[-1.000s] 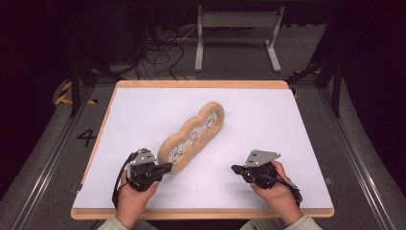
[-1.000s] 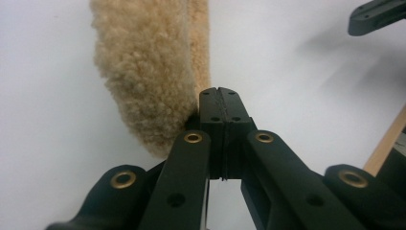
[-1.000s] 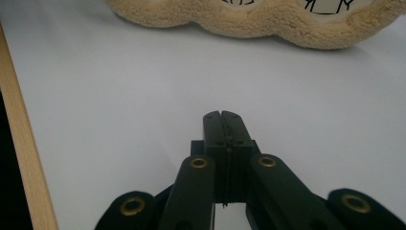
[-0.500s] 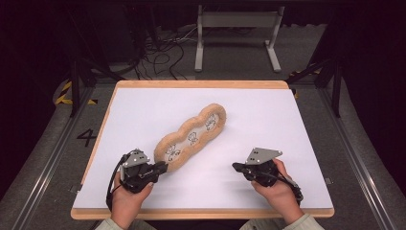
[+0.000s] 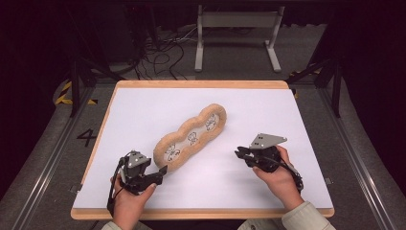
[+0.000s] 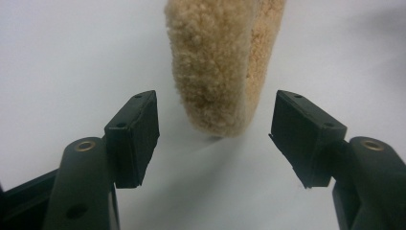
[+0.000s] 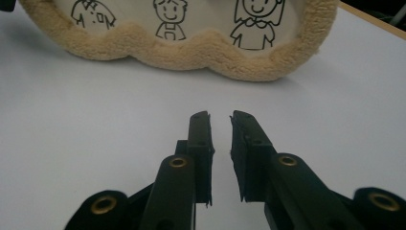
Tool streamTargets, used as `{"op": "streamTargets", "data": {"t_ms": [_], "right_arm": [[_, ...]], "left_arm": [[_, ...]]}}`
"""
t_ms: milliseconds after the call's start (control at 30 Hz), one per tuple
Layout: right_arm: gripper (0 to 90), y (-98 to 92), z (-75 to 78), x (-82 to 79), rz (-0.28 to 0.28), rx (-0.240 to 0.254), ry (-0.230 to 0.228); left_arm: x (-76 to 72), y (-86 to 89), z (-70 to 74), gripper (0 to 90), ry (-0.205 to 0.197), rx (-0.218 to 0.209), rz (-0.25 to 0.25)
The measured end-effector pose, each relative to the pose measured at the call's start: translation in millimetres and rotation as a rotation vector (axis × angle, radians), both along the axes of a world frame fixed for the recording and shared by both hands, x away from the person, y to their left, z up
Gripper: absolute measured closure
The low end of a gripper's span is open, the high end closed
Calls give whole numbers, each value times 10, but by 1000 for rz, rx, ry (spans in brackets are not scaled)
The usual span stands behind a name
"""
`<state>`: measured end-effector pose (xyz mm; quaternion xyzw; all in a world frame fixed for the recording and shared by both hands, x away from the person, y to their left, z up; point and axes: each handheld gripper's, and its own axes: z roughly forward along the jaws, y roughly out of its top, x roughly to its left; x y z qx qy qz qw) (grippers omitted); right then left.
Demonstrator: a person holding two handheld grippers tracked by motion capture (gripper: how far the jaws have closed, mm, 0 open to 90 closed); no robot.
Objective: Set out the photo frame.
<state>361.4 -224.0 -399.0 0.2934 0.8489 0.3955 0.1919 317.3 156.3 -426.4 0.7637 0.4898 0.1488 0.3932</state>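
The plush cushion [image 5: 190, 139] lies aslant at the middle of the white worktop [image 5: 297, 124]. In the left gripper [image 6: 214, 132] view its fuzzy end stands just beyond jaws that have just been opening, nothing between them. The right gripper [image 7: 220, 139] view shows three cartoon children on its face, beyond jaws that have just parted a crack, empty.
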Motion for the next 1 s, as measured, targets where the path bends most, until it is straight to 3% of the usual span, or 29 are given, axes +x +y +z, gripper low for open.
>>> {"op": "streamTargets", "data": {"t_ms": [133, 200, 300, 333, 367, 633, 933, 1000], "right_arm": [[772, -13, 16, 71, -18, -7, 1], [766, -4, 24, 116, -24, -15, -1], [760, 5, 29, 139, -26, -17, -1], [753, 11, 36, 166, -27, -21, -3], [751, 13, 38, 178, -26, -22, -5], [735, 18, 116, 381, -55, -14, 0], [638, 104, 85, 847, -99, 14, 12], [630, 118, 35, 963, -110, 15, 39]], "left_arm": [[72, -76, -30, 334, -5, 17, -8], [120, -97, -51, 411, 2, 11, -23], [123, -89, -49, 602, 2, 17, -25], [143, -41, -49, 627, 27, -29, -44], [153, -22, -50, 639, 41, -45, -49], [166, -16, -42, 662, 58, -53, -70], [215, 41, -52, 666, 72, -69, -106], [215, 42, -53, 666, 71, -69, -107]]}}
